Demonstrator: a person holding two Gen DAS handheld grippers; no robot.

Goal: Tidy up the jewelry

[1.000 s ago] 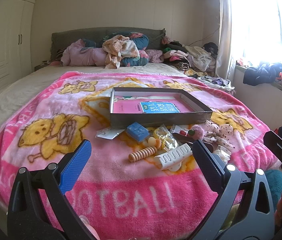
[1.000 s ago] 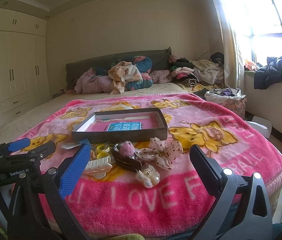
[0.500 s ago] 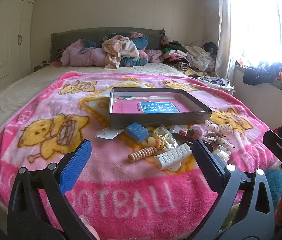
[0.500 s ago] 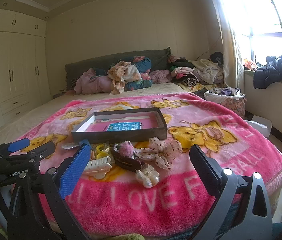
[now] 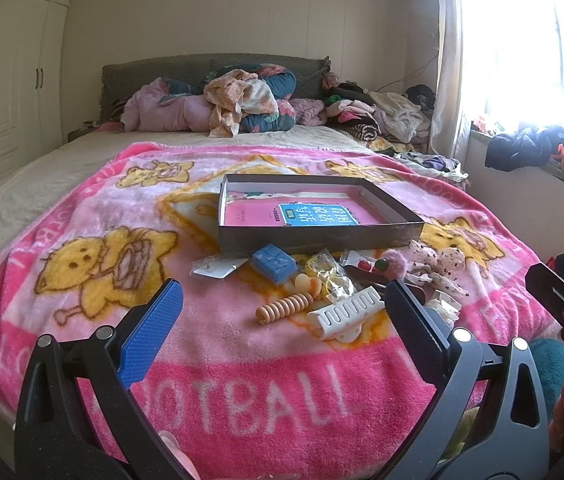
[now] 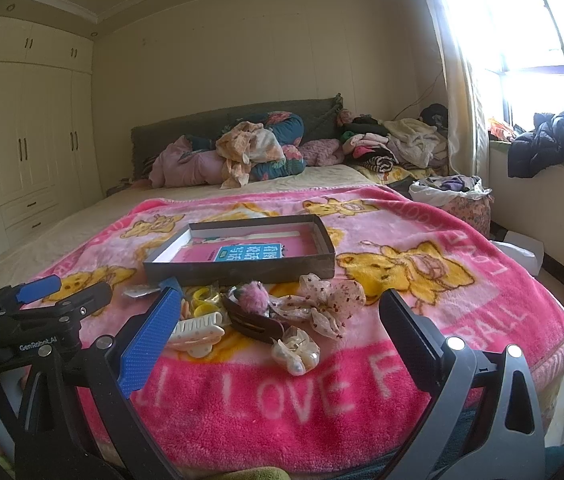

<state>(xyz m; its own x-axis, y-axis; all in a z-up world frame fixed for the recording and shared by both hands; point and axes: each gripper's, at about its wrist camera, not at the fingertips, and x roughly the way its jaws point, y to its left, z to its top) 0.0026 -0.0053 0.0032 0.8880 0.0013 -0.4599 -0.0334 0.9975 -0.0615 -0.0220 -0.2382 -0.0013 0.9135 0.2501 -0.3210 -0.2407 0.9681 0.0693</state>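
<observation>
A shallow dark box [image 5: 318, 236] [image 6: 242, 270] with a pink book inside lies on the pink blanket. Loose pieces sit in front of it: a blue block [image 5: 274, 262], a beaded wooden clip [image 5: 284, 307], a white claw clip [image 5: 346, 311] [image 6: 198, 330], a pink pompom clip [image 5: 392, 264] [image 6: 252, 300], a spotted bow [image 6: 330, 300] and a pearly bow clip [image 6: 295, 350]. My left gripper [image 5: 282, 312] is open, hovering short of the pile with nothing between its fingers. My right gripper [image 6: 278, 324] is open too, to the right of the left one.
The pink blanket [image 5: 242, 364] covers the foot of a bed. Piled clothes [image 5: 242, 100] lie at the headboard. White wardrobes [image 6: 22, 152] line the left wall. A window sill with dark clothes [image 6: 542, 148] runs along the right. A laundry bag [image 6: 458, 200] stands beside the bed.
</observation>
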